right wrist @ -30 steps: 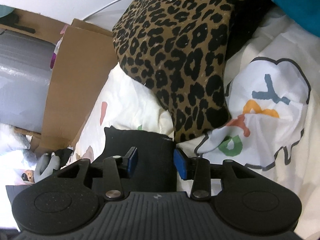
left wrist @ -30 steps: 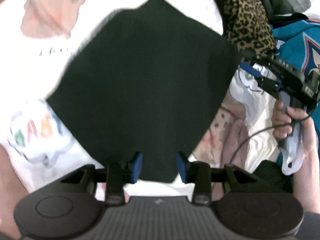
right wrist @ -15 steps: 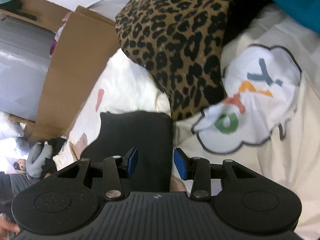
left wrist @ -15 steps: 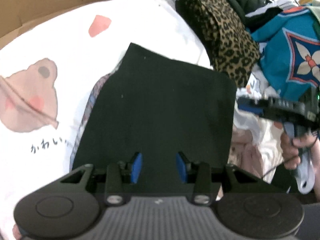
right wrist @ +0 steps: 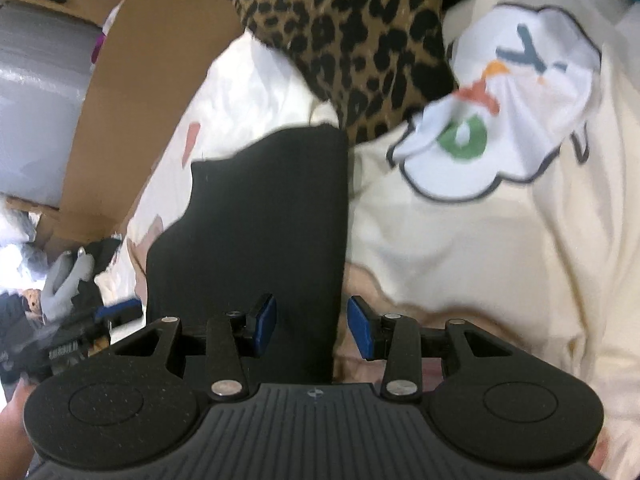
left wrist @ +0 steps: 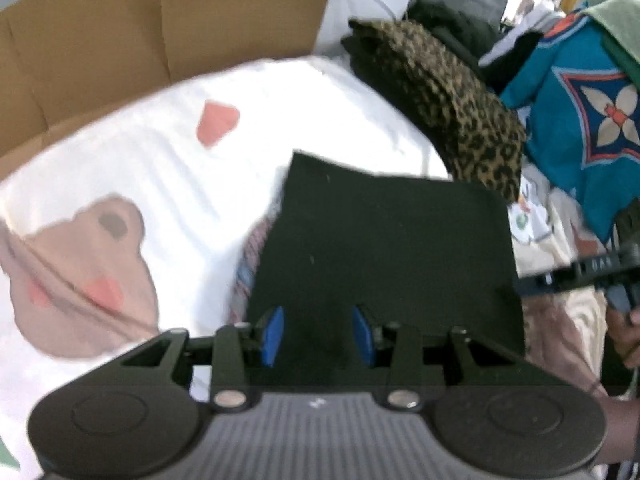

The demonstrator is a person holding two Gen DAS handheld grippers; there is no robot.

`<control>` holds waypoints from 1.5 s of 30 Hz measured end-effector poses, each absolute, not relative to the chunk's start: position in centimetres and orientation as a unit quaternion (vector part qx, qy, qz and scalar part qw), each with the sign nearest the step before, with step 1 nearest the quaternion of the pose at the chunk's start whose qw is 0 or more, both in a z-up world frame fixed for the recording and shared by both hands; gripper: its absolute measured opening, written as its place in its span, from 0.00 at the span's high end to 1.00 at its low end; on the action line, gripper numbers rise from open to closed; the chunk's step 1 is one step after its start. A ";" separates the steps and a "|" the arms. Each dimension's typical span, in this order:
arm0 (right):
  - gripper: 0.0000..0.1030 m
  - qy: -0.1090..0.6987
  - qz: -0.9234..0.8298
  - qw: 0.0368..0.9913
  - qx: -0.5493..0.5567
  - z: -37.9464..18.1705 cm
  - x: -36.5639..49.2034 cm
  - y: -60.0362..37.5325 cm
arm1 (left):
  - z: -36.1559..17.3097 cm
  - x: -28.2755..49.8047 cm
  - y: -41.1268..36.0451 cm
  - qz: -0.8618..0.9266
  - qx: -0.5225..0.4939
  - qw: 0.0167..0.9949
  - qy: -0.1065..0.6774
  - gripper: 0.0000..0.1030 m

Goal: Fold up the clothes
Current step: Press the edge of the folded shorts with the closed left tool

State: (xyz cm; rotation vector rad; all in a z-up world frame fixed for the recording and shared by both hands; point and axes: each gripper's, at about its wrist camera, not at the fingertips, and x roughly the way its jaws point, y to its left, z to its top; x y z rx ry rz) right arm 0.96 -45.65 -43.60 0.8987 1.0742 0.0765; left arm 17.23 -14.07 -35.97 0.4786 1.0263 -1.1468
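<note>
Blue pads on the left claw stand parted, nothing pinched between them; the black cloth lies flat just beyond and under the tips. The right claw is likewise parted and empty, its pads straddling the cloth's right edge, one over black fabric, the other over the cream sheet.

Ahead of both claws the cloth reads as a folded slab lying on the bed: straight edges, squared corners, no wrinkles. It looks soft, light and limp, likely to sag and unfold if lifted by a single layer, so I would pinch through all layers at the near corners, one per claw, rather than mid-edge.

To the left of the left claw a striped layer peeks out from under the cloth, then a white sheet with a bear print. Farther ahead sit a leopard-print piece and cardboard; a teal garment lies to the right.

Both claws tilt steeply down at the bed, side by side, the right one showing at the left view's right edge with a hand on its grip.
</note>
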 end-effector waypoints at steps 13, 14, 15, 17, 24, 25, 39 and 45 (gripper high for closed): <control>0.55 0.509 0.024 0.767 0.390 -44.0 0.9 -43.8 | -37.6 19.0 -15.2 -0.497 0.188 0.734 0.423 0.66; 0.55 0.509 0.023 0.767 0.391 -44.0 0.9 -43.7 | -37.7 19.0 -15.2 -0.497 0.187 0.735 0.421 0.66; 0.55 0.508 0.023 0.767 0.391 -44.0 0.9 -43.7 | -37.8 19.0 -15.2 -0.498 0.187 0.735 0.420 0.66; 0.55 0.507 0.025 0.768 0.391 -44.1 0.9 -43.5 | -38.1 18.9 -15.4 -0.506 0.188 0.729 0.421 0.66; 0.55 0.506 0.027 0.768 0.391 -44.1 1.0 -43.5 | -38.7 18.6 -15.9 -0.499 0.197 0.731 0.421 0.77; 0.55 0.505 0.026 0.768 0.393 -44.1 1.0 -43.5 | -38.6 18.6 -15.8 -0.497 0.201 0.733 0.418 0.82; 0.55 0.502 0.031 0.768 0.395 -44.0 0.9 -43.4 | -38.3 18.4 -16.1 -0.496 0.216 0.735 0.408 0.85; 0.55 0.504 0.033 0.767 0.396 -44.1 1.0 -43.5 | -38.5 18.8 -15.9 -0.502 0.205 0.729 0.417 0.85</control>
